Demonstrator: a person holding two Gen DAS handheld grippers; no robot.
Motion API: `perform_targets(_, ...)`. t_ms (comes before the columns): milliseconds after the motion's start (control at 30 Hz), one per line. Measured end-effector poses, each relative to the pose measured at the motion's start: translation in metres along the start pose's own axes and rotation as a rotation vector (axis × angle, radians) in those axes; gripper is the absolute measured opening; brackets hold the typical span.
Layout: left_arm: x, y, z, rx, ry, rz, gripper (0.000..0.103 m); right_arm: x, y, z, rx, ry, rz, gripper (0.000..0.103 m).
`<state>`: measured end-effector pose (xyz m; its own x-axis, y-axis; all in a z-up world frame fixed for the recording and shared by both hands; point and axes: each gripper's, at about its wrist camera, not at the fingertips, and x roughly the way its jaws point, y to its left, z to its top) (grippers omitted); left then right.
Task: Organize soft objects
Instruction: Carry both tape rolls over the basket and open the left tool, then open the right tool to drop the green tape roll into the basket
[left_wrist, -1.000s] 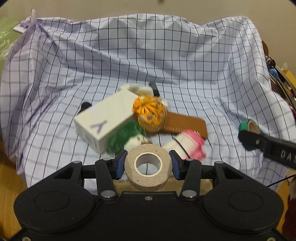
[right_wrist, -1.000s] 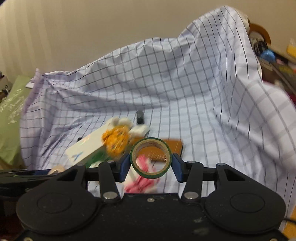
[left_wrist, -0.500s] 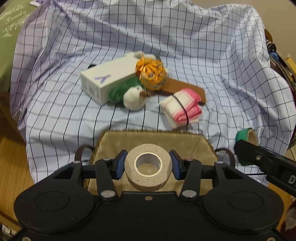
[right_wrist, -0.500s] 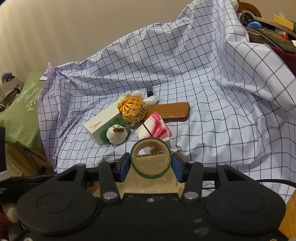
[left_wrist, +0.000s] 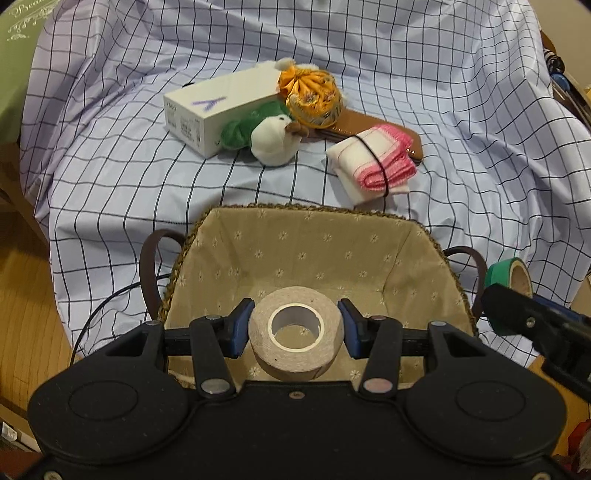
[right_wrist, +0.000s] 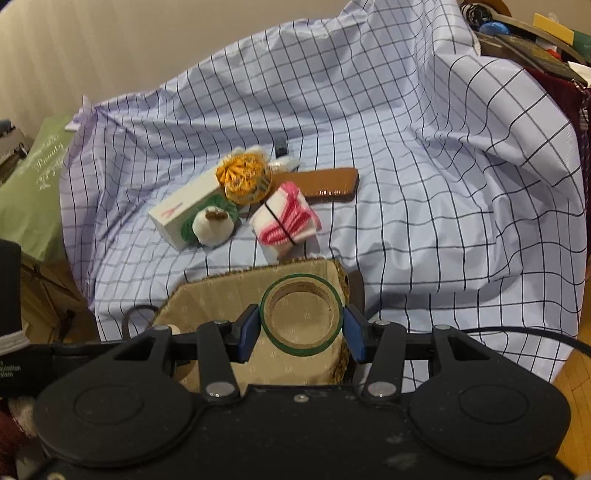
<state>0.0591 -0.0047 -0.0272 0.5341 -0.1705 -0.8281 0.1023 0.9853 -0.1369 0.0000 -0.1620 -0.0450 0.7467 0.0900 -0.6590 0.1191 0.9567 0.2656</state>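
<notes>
A thick beige roll of cloth tape (left_wrist: 294, 338) sits clamped between the blue pads of the left gripper (left_wrist: 294, 328), its hole facing the camera. The right gripper (right_wrist: 301, 326) is closed on a thin green-edged tape roll with a brown cardboard core (right_wrist: 301, 319), pads pressing on either side. Both rolls hang over a woven basket lined with tan flower-print fabric (left_wrist: 310, 240), which lies directly below and ahead of both grippers, with dark brown loop handles at its two ends. In the left wrist view, the right gripper and its green roll show at the right edge, beside the basket's right handle.

Beyond the basket, on a pale checked cloth (left_wrist: 110, 177) draped over the surface, lies a cluster of things: a folded white and pink towel bound by a black band (left_wrist: 373, 164) nearest the basket, a white and green plush toy (left_wrist: 271, 138) to its left, a white rectangular carton with a purple mark (left_wrist: 218, 110) further left, an orange patterned fabric ball (left_wrist: 312, 98) behind, touching the carton, and a flat brown leather case (right_wrist: 325, 182) partly under the ball
</notes>
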Motion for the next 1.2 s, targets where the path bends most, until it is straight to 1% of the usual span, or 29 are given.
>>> perform_targets(133, 0.003, 0.003, -0.002, -0.003, 0.005, 0.005, 0.048, 0.008, 0.005, -0.006, -0.030, 0.032, -0.008, 0.048)
perform_targets(300, 0.006, 0.009, -0.005, -0.027, 0.018, -0.001, 0.048, 0.021, 0.013, -0.006, -0.050, 0.070, 0.006, 0.048)
perform_targets(400, 0.011, 0.012, -0.003, -0.036, 0.028, -0.005, 0.048, 0.031, 0.016, -0.005, -0.058, 0.095, -0.009, 0.048)
perform_targets(633, 0.029, 0.010, -0.001, -0.021, 0.064, 0.017, 0.048, 0.042, 0.018, -0.007, -0.071, 0.143, -0.015, 0.048)
perform_targets(767, 0.032, 0.009, -0.003, -0.019, 0.070, 0.028, 0.048, 0.052, 0.017, -0.008, -0.069, 0.178, -0.029, 0.048)
perform_targets(933, 0.035, 0.011, -0.005, -0.023, 0.080, 0.044, 0.048, 0.057, 0.019, -0.010, -0.082, 0.193, -0.025, 0.048)
perform_targets(1100, 0.032, 0.010, -0.009, -0.012, 0.067, 0.066, 0.049, 0.060, 0.020, -0.012, -0.091, 0.214, -0.019, 0.048)
perform_targets(1200, 0.028, 0.012, -0.009, -0.015, 0.053, 0.073, 0.051, 0.061, 0.021, -0.013, -0.098, 0.220, -0.017, 0.048)
